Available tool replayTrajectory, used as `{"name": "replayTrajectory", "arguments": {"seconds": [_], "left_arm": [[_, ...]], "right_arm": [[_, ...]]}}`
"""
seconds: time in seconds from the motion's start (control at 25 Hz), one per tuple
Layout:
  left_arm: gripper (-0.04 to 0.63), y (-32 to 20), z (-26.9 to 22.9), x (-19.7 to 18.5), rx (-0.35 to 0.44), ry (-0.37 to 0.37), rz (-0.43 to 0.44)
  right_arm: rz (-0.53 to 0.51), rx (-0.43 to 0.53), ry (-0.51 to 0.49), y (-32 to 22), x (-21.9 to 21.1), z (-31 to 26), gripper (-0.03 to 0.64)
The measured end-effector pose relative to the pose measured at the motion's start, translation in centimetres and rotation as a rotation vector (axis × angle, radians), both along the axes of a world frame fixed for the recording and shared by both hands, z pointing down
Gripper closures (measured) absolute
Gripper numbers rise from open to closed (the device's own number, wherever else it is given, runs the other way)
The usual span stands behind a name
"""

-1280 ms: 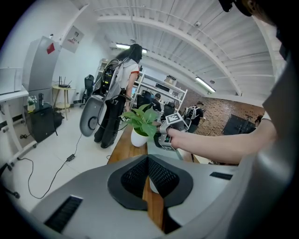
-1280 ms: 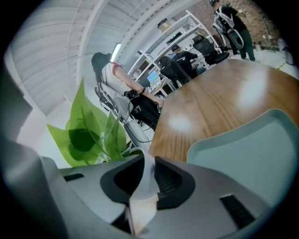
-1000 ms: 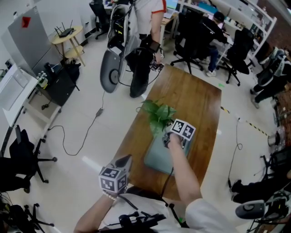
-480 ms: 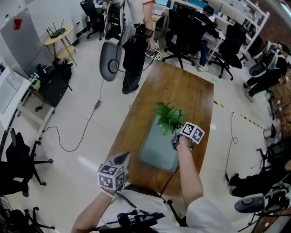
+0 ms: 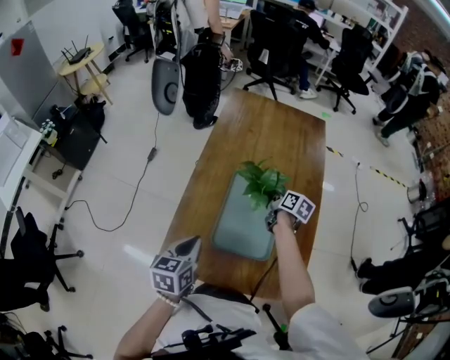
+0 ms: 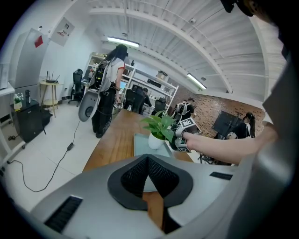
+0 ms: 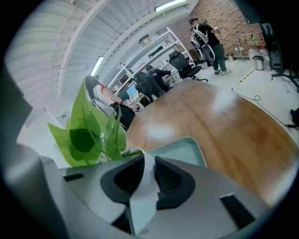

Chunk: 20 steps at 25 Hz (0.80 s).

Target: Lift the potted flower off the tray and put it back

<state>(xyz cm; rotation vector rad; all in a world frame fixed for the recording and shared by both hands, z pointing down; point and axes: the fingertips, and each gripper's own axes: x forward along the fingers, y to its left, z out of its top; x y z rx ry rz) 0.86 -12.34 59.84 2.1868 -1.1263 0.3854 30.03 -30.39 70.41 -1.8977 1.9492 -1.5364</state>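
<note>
R gripper (image 7: 148, 164) is clamped on the rim of the green-leafed potted flower (image 5: 261, 181) in its white pot. The pot wall sits between its 2 pads, w/ leaves up and to its left. A pale green rectangular plastic tray (image 5: 238, 235) lies below and just ahead of it, on the brown wooden table (image 5: 281, 137). Can't tell if the pot base touches the tray. L gripper (image 6: 148, 161) has its jaws together w/ nothing in them. It's well back at the table's near edge, w/ the plant ahead of it.

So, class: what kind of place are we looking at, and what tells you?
Most likely an open-plan office or lab: swivel chairs, white shelving, and a cable trailing across the floor.
</note>
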Motion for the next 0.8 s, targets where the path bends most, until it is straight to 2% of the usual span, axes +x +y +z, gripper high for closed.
{"name": "replayTrajectory", "arguments": {"seconds": [0.32, 0.52, 0.6, 0.8], "left_arm": [[0.6, 0.6, 0.1, 0.3, 0.001, 0.0, 0.003], [0.6, 0.7, -0.1, 0.3, 0.007, 0.004, 0.016], [0.6, 0.8, -0.4, 0.3, 0.014, 0.009, 0.02], [0.6, 0.8, -1.3, 0.2, 0.032, 0.041, 0.023]], "right_arm": [[0.021, -0.001, -0.036, 1.2, 0.7, 0.8, 0.528], [0.049, 0.007, -0.011, 1.6, 1.1, 0.2, 0.482], [0.064, 0.023, -0.012, 2.0, 1.6, -0.6, 0.439], [0.115, 0.106, -0.009, 4.3, 3.1, -4.9, 0.439]]}}
